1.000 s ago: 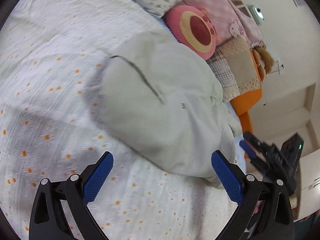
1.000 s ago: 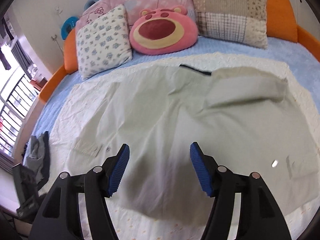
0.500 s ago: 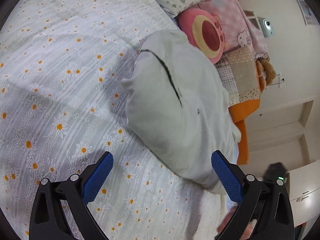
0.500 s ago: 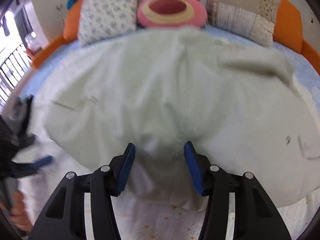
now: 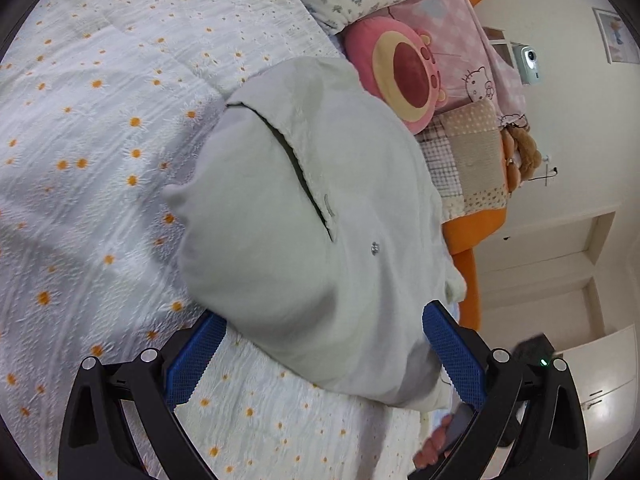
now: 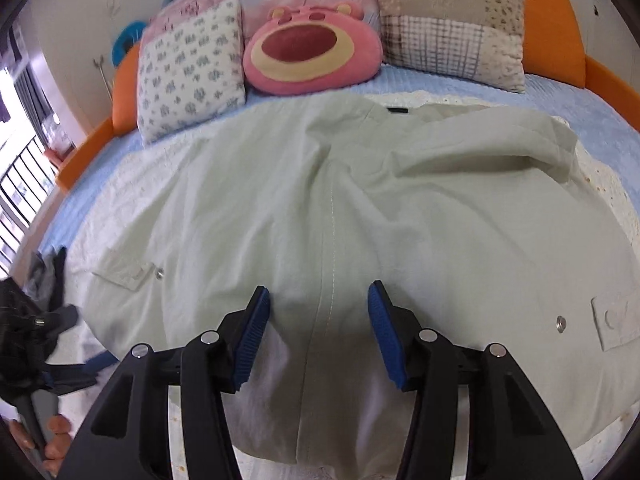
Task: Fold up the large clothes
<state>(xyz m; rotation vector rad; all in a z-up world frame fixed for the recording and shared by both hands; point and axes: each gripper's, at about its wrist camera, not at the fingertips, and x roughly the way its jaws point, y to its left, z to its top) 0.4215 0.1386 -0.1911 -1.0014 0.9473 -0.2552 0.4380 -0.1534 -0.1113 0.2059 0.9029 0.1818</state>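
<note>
A large pale green garment (image 6: pixel 320 208) lies spread on the bed, with a centre seam, snap buttons and a pocket flap (image 6: pixel 612 320) at the right. In the left wrist view the garment (image 5: pixel 320 220) shows from its side, with a dark-edged opening. My left gripper (image 5: pixel 320 344) is open, its blue pads on either side of the garment's near edge. My right gripper (image 6: pixel 318 320) is open, its jaws straddling the centre seam near the garment's front hem. Neither gripper holds cloth.
A white quilt with orange daisies (image 5: pixel 100 160) covers the bed. A pink bear cushion (image 6: pixel 312 48), a floral pillow (image 6: pixel 188 68) and a patchwork pillow (image 6: pixel 452 24) stand at the orange headboard (image 6: pixel 556 16). Dark clothes (image 6: pixel 44 276) lie at the bed's left edge.
My left gripper has moved in to the garment's edge, which now lies between its pads. My right gripper has opened a little and sits over the centre seam.
</note>
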